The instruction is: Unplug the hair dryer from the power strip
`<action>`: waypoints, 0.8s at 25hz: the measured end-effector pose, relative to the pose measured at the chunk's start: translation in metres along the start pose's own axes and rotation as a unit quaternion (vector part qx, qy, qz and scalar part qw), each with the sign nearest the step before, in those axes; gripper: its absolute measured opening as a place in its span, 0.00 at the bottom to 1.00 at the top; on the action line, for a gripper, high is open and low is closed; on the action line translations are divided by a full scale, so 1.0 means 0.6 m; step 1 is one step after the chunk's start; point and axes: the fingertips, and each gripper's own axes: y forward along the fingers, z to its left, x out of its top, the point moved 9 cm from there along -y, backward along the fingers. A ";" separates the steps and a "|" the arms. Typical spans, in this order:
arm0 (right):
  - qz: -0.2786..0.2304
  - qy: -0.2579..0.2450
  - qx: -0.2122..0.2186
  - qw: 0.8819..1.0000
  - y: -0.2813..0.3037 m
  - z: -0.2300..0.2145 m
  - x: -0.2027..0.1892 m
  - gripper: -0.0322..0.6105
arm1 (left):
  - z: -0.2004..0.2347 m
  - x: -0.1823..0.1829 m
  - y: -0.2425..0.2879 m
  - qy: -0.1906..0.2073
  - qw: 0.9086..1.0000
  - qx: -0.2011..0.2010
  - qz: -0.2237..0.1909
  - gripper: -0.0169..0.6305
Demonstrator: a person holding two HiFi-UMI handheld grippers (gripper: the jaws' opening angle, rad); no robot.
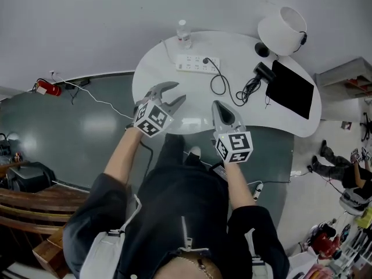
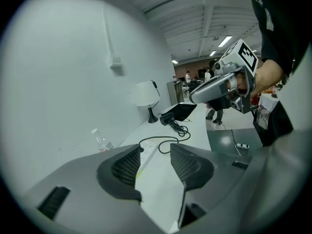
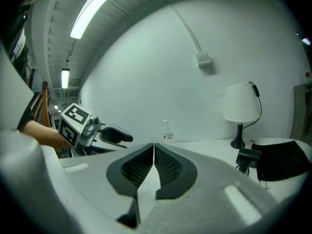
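Observation:
A white power strip lies at the back of the white table, with a black plug in it. Its black cord loops to the black hair dryer on the right. In the left gripper view the strip and dryer lie ahead. My left gripper hovers over the table's near left, jaws apart with nothing between them. My right gripper hangs at the near edge, shut and empty. Both are well short of the strip.
A clear water bottle stands behind the strip. A white lamp and a black flat pad sit at the table's right end. A red fire extinguisher and loose cables lie on the floor.

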 end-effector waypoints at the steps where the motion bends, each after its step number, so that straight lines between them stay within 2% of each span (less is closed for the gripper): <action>1: 0.001 0.002 -0.003 1.000 0.008 -0.002 0.002 0.06 | 0.011 -0.003 0.010 0.005 1.000 -0.006 0.003 0.32; 4: 0.008 0.009 -0.014 1.000 0.034 -0.009 0.006 0.06 | 0.045 -0.009 0.042 0.015 1.000 -0.023 0.008 0.48; 6: 0.014 0.013 -0.021 1.000 0.054 -0.014 0.007 0.06 | 0.068 -0.014 0.062 0.021 0.999 -0.035 0.014 0.52; 11: 0.025 0.024 -0.035 0.999 0.097 -0.027 0.005 0.06 | 0.113 -0.027 0.113 0.047 0.996 -0.073 0.036 0.57; 20: 0.045 0.043 -0.076 0.995 0.157 -0.045 -0.008 0.06 | 0.168 -0.061 0.195 0.107 0.984 -0.133 0.059 0.61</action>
